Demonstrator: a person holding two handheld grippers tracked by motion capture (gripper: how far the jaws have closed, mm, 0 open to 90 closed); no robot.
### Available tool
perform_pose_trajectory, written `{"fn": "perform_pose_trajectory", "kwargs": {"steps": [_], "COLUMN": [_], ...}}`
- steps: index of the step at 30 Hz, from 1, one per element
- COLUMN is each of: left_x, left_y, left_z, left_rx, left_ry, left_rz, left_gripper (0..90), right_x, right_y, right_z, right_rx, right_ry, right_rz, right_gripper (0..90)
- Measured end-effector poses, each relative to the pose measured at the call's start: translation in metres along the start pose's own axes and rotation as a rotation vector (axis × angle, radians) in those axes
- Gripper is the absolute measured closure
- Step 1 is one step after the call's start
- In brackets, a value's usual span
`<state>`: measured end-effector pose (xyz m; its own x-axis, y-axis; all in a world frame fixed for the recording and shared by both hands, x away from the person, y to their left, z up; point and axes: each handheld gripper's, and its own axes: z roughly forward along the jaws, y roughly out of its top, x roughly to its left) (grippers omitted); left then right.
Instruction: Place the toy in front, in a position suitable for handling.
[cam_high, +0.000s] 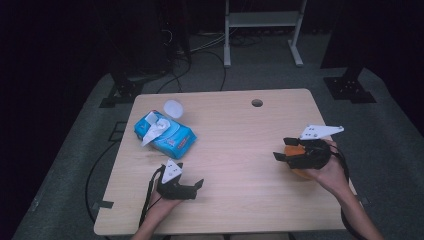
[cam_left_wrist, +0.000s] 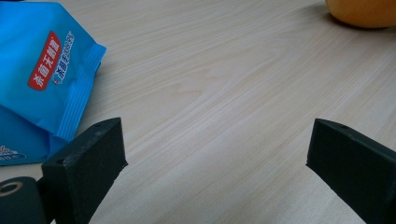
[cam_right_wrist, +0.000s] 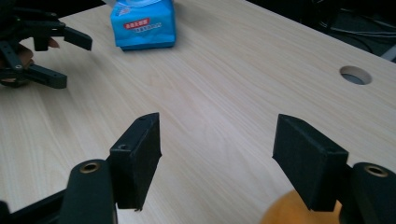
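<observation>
Right gripper (cam_high: 281, 148) released, jaws spread above orange (cam_right_wrist: 299, 210); left gripper (cam_high: 198, 186) released, idle near wipes pack (cam_high: 165, 132). Step: approach. Next: lower, clamp orange.

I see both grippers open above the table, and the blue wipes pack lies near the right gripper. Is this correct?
Not fully. Both the left gripper and the right gripper are open above the table, but the wipes pack lies near the left one, not the right. The high view shows it at the table's left side; the left gripper view shows it close beside that gripper.
</observation>
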<state>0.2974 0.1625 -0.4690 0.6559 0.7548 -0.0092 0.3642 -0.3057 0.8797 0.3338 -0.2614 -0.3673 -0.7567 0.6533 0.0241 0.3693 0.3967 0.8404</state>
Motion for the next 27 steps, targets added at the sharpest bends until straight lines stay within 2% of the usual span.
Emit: {"fn": "perform_pose_trajectory", "kwargs": {"steps": [12, 21, 27], "left_x": [0.000, -0.001, -0.001], "left_y": [0.000, 0.000, -0.001], "left_z": [0.000, 0.001, 0.002], "left_rx": [0.004, 0.010, 0.010], "left_ry": [0.002, 0.002, 0.001], "left_rz": [0.006, 0.004, -0.001], "left_gripper": [3.5, 3.5, 3.5], "right_x": [-0.022, -0.040, -0.049], "right_y": [-0.013, -0.031, -0.044], "right_z": [-0.016, -0.027, -0.031], "right_rx": [0.008, 0.027, 0.034], "right_ry": [-0.060, -0.135, -0.164], "right_rz": [0.045, 0.087, 0.116], "right_gripper": [31.3, 32.1, 32.6]}}
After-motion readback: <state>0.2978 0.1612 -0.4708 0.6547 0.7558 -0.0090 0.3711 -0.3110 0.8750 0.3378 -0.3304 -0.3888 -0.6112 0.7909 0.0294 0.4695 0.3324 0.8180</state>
